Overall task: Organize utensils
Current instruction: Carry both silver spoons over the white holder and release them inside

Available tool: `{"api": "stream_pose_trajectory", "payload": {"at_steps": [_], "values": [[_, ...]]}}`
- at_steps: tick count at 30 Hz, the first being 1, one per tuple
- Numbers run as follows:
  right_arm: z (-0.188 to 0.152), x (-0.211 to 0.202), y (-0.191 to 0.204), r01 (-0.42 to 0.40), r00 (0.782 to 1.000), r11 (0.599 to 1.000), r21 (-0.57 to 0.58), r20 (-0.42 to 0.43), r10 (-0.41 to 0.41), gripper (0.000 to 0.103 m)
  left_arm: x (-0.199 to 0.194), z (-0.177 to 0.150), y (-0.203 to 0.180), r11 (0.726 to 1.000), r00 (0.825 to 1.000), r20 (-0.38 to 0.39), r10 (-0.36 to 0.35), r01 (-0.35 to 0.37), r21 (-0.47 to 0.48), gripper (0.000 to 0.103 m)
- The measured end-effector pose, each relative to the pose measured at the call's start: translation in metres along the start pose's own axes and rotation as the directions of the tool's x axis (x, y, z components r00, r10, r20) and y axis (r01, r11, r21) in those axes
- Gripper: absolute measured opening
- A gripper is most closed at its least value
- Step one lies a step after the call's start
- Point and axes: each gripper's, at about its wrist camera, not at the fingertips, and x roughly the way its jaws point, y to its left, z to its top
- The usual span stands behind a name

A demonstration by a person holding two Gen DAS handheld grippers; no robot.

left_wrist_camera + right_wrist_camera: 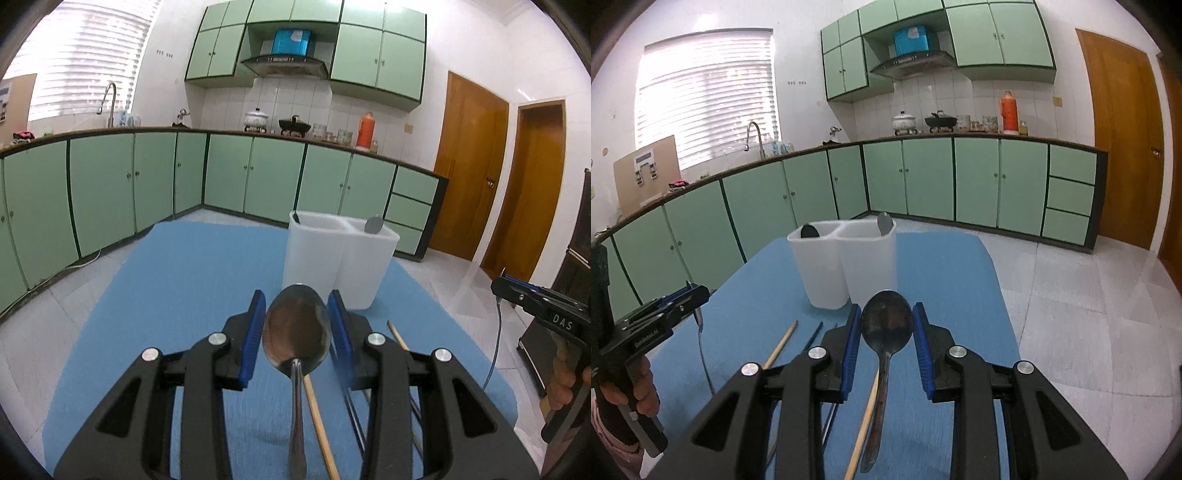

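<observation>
Low in the left wrist view, the left claw brackets the bowl of a steel spoon. The right claw likewise flanks a second spoon. Whether either set of ribbed blue pads actually pinches cannot be told. The spoons look stiff, light, polished and probably slippery, so the flat handle seems the surer hold. A wooden chopstick lies beside the first on the blue mat covering the bench. Beyond, at frame centre, stands a translucent white two-compartment holder.
</observation>
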Motion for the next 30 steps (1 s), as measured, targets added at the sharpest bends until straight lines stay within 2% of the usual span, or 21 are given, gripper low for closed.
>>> {"api": "stream_pose_trajectory", "payload": {"at_steps": [9, 14, 23, 27, 30], "values": [[0.037, -0.004, 0.005, -0.012, 0.997, 0.999, -0.036, 0.080, 0.014, 0.028, -0.001, 0.025, -0.007, 1.000, 0.997, 0.074, -0.007, 0.007, 0.006, 0.034], [0.060, 0.000, 0.011, -0.028, 0.992, 0.998, -0.064, 0.118, 0.035, 0.028, 0.002, 0.050, -0.011, 1.000, 0.992, 0.124, -0.019, 0.018, 0.013, 0.034], [0.129, 0.023, 0.030, -0.046, 0.974, 0.993, -0.108, 0.217, 0.069, 0.028, 0.013, 0.129, -0.038, 0.996, 0.965, 0.249, -0.077, 0.062, 0.067, 0.034], [0.156, 0.044, 0.034, -0.050, 0.964, 0.994, -0.102, 0.257, 0.075, 0.028, 0.034, 0.163, -0.055, 0.993, 0.950, 0.300, -0.091, 0.064, 0.100, 0.034], [0.169, 0.065, 0.032, -0.044, 0.958, 0.995, -0.088, 0.278, 0.067, 0.028, 0.056, 0.176, -0.061, 0.992, 0.944, 0.315, -0.094, 0.063, 0.107, 0.034]]}}
